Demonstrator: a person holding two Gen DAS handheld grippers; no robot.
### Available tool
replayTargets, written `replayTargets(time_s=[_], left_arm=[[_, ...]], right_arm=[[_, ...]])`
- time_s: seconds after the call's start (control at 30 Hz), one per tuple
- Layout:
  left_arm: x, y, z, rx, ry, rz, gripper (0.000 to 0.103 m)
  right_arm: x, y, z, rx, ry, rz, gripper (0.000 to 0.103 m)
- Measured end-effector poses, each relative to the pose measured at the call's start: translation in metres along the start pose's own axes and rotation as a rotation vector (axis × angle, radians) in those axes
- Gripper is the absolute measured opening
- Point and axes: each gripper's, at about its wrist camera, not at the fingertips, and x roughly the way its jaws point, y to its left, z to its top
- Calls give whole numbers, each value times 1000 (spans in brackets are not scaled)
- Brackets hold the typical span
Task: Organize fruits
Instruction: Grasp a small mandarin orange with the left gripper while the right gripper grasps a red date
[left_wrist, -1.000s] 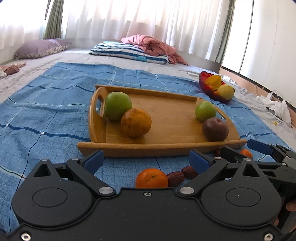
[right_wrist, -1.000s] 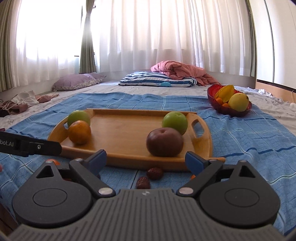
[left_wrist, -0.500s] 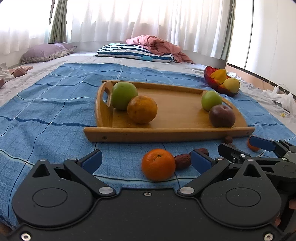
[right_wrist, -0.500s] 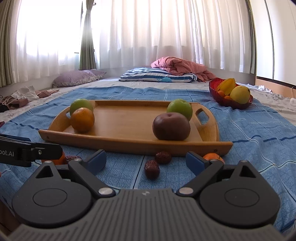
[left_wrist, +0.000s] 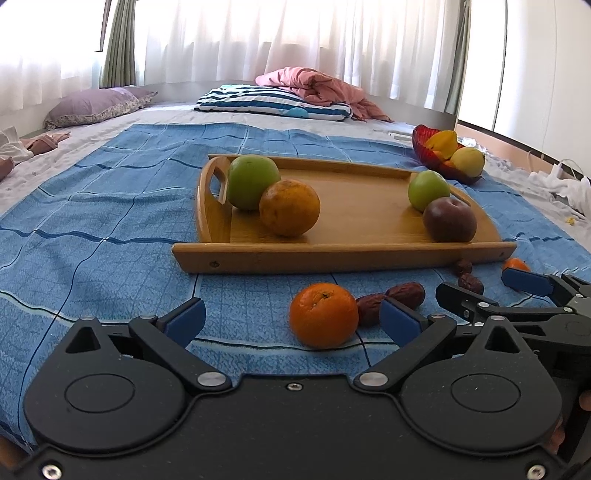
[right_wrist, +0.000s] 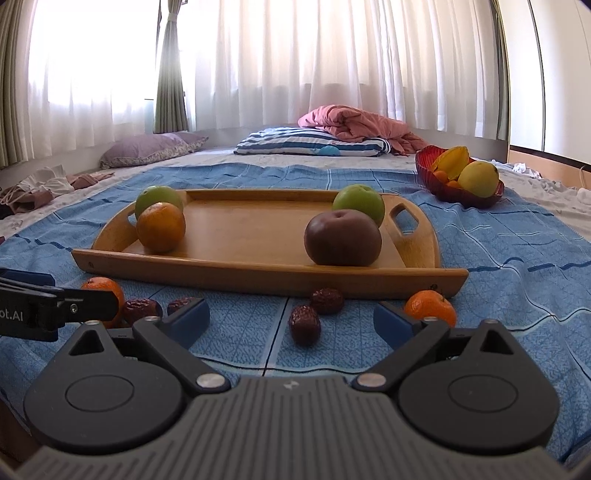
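Two claws, both spread and empty: left claw (left_wrist: 291, 321) low behind the tangerine (left_wrist: 324, 315) on the blanket (left_wrist: 92, 221), right claw (right_wrist: 291, 321) near two dates (right_wrist: 305, 325). Centre tangerine between pads, close gently, lift over tray (left_wrist: 332, 254) rim; avoid nudging neighbouring dates.

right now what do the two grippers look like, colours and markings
Both look alike: the left gripper and right gripper have matte black linkage arms, round black housings, silver pivot screws and blue finger pads. The right's body is ribbed grey; white lettering ending "ot.AI" shows on the left one's side.
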Motion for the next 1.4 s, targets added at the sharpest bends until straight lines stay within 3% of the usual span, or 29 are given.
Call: replayTargets(time_s=[0.27,0.5,0.77,1.1,1.4], left_arm=[[0,1,-3,-2,12,-4,84],[-3,1,-3,4,19,-18,69],[-3,-10,-2,34,34,-53,40],[3,-10,-1,27,57,-53,40],[6,-10,0,10,64,-42,39]], right_arm=[[4,1,-2,-2,19,-10,100],[7,-1,-2,20,33,-17,93],[8,1,-2,13,40,-5,79],[9,2,-1,14,42,15,59],[10,6,-2,1,34,-19,50]])
